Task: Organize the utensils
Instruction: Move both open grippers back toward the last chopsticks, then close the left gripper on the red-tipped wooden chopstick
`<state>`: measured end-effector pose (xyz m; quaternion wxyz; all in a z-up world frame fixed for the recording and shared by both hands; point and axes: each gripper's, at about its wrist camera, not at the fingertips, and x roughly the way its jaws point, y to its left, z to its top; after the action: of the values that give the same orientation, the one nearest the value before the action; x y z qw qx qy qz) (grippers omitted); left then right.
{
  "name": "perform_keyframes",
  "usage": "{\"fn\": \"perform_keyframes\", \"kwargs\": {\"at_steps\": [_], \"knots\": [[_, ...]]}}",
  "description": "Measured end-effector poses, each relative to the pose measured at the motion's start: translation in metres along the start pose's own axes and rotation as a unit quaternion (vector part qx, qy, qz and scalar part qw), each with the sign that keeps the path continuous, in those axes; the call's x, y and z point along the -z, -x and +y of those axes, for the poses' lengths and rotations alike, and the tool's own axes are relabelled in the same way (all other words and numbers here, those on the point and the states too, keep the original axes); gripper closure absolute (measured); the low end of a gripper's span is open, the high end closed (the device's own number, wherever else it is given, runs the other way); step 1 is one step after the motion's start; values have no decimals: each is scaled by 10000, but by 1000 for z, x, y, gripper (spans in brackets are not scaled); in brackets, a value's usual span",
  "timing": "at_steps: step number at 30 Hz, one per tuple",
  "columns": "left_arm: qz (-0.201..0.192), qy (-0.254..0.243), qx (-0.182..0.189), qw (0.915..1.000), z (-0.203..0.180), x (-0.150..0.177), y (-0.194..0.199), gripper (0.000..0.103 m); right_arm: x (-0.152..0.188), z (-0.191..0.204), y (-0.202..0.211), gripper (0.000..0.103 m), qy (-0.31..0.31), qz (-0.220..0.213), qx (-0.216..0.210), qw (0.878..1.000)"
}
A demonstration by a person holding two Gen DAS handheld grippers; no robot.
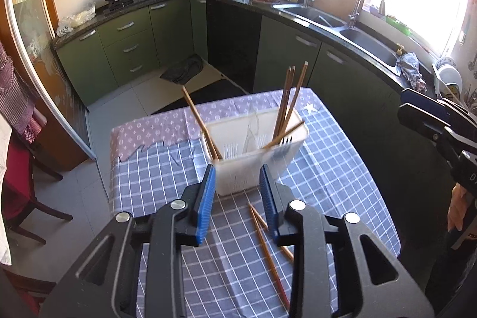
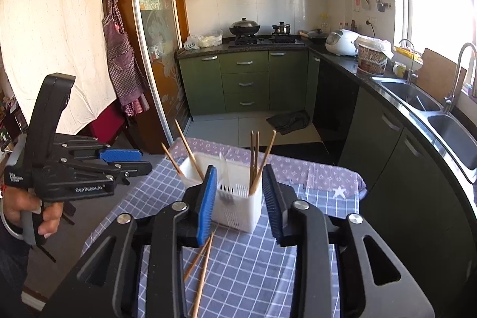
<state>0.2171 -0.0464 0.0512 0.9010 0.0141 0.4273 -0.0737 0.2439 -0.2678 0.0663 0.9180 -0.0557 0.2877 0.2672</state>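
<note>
The left gripper (image 1: 237, 178) is held above the table (image 1: 167, 175), its blue pads (image 1: 205, 204) spread wide with nothing between them. Straight ahead of it, framed by the two pads, the white holder (image 1: 253, 157) is seen standing upright on the checked cloth (image 1: 328, 169). In the holder's compartment ahead and to the left, chopsticks (image 1: 199, 124) are seen leaning outward; in the compartment ahead and to the right, three more (image 1: 289, 97) stand nearly upright and one lies tilted across the rim. A fork (image 1: 286, 140) is lodged in that right compartment, tines up. Just below and slightly right of the left gripper, a loose pair (image 1: 268, 252) is left lying on the cloth, crossed near the far ends. The right gripper (image 2: 240, 181) is likewise released, its pads parted and empty, with the holder (image 2: 238, 210) directly in front. From there the loose pair (image 2: 202, 264) is found below and to the left, beside the left pad. Off to the left, the other gripper (image 2: 131, 161) is seen from the side, gripped by a hand (image 2: 29, 213).
</note>
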Motion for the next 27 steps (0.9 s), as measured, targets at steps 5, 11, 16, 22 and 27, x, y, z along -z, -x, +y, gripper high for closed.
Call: {"fn": "perform_keyframes", "kwargs": {"at_steps": [5,11,16,22,27], "knots": [[1064,142,210,9940,-9,56,-48,74,70,-21,-17,68,-117,772,142,9968],[2276,417,284,9725,-19,106,-122,78,137,-48,-66,68,-508,1790,15,9825],[2616,707,235,9623,-28,110,-153,82,161,-47,-96,68,-534,2188,-102,9743],[2753,762,-15,9583,-34,106,-171,88,172,-41,-112,68,-464,2373,-190,9701],[2879,854,-87,9538,-37,104,-184,89,172,-40,-115,68,-447,2408,-194,9693]]}}
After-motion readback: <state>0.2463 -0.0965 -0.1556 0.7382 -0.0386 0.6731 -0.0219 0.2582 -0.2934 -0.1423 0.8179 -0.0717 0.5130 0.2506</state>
